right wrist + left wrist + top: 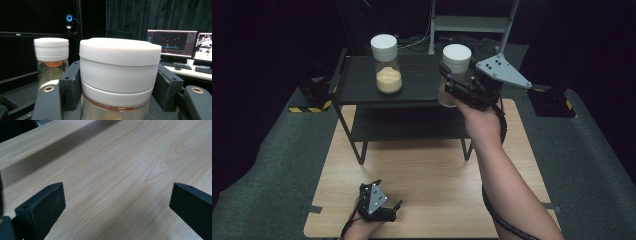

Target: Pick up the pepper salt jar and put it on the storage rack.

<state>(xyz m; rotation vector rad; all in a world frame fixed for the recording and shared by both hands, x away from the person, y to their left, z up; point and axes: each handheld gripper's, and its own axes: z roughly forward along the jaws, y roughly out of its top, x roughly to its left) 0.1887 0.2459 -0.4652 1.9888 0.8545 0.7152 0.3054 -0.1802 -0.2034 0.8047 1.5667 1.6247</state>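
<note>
The right gripper [451, 82] is clamped on the jar [455, 67]; it should be kept upright, apparently clear of the shelf [357, 87]. The left gripper [394, 206], fingers [43, 206] spread empty, is rested on the tabletop [422, 165].

A second jar [387, 64] with a white lid stands upright on the top board of a black two-tier shelf [357, 80], towards its left half; yellowish powder fills its lower part. The shelf stands on the far end of a pale wooden bench [422, 170], its thin legs planted on the wood. Grey matting [272, 165] covers the floor around the bench, with yellow-and-black striped tape [309, 108] at the left. In the right gripper view, two lit monitors [172, 43] stand on a desk against dark curtains, with a small white cup [190, 62] and a keyboard [203, 70] before them, and a camera with a blue ring light [69, 18] hangs at upper left.
</note>
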